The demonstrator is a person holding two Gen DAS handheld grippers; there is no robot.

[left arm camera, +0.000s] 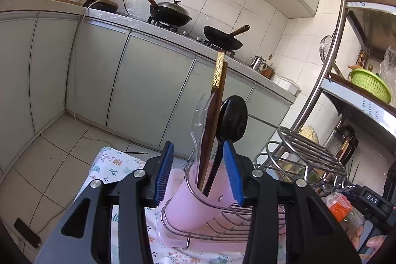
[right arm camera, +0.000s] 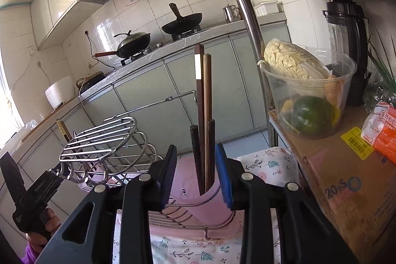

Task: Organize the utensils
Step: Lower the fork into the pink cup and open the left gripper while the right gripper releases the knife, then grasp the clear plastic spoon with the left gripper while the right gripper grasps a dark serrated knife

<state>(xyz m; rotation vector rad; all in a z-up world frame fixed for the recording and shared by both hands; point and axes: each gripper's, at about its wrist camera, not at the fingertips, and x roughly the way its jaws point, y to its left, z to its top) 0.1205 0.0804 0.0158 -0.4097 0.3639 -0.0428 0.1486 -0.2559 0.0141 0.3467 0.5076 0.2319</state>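
Both grippers hang spread over the drying rack, each pinching nothing. From the left wrist view, the left gripper (left arm camera: 198, 172) frames a pink cup (left arm camera: 195, 204) seated in the wire rack (left arm camera: 222, 222); its blue pads (left arm camera: 164, 172) stand either side of the cup without touching what stands inside. That cup holds a clear plastic fork (left arm camera: 198, 120), a pair of dark chopsticks with a gold patterned band (left arm camera: 217, 100) and a black spoon (left arm camera: 232, 120), all upright, bowl and tines upward. Only this view shows the fork and spoon.

Seen from the right wrist view, the right gripper (right arm camera: 196, 172) brackets a pink cup (right arm camera: 198, 192) holding chopsticks alone: two tall brown ones (right arm camera: 203, 100), one with a bright reflective band, and two shorter dark ones (right arm camera: 195, 150). Whether this is the same cup I cannot tell. Only here do a clear tub of cabbage and green pepper (right arm camera: 307, 95), a cardboard box (right arm camera: 336, 180) and a black blender (right arm camera: 346, 41) appear, on the shelf to the right. The left gripper's black body shows at the lower left edge, held in a hand (right arm camera: 42, 231), beside the rack's raised wire tier (right arm camera: 104, 140).

A floral cloth (left arm camera: 111, 165) lies beneath the rack in both views. Two woks (left arm camera: 170, 11) sit on the stove behind.
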